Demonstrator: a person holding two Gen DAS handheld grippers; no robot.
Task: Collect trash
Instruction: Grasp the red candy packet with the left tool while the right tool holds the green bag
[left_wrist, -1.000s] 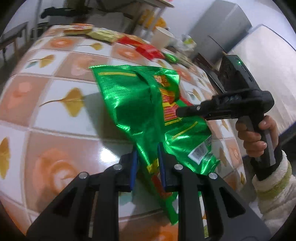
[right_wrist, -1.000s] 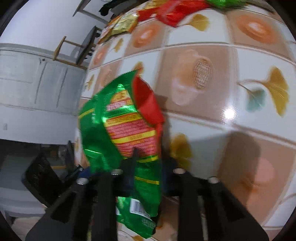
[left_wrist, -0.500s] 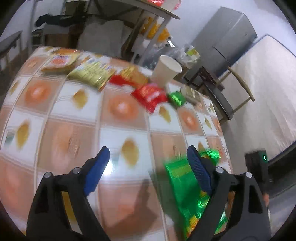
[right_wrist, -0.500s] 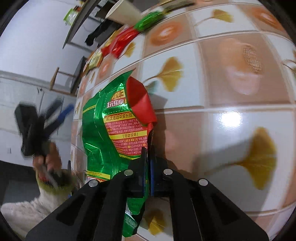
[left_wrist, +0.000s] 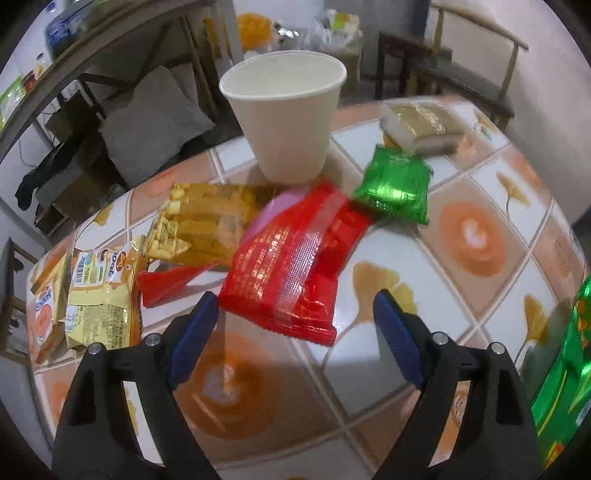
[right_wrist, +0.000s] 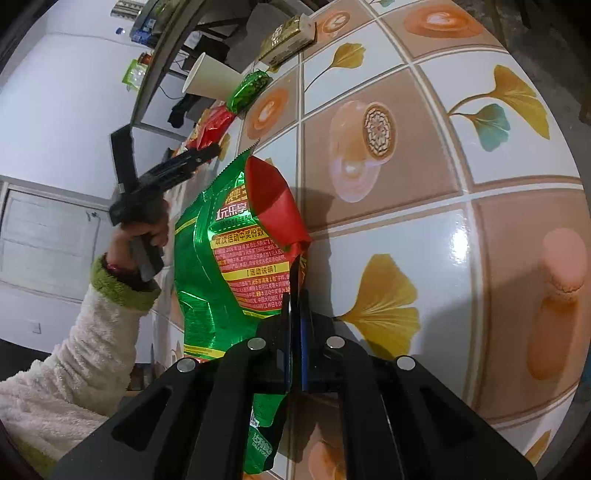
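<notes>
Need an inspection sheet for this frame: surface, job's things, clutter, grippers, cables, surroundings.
Surface: tiled table, glossy, leaf pattern.
Job's things: big green bag held up by one edge; red wrapper, small green wrapper, yellow packs lying on the table.
Clutter: paper cup upright, looks empty; gold-wrapped block behind the small green wrapper.
Grippers: left gripper open over the red wrapper, nothing between its pads; right gripper shut on the big green bag.
Cables: nothing seen.
Surroundings: chair, cushion, shelf.
</notes>
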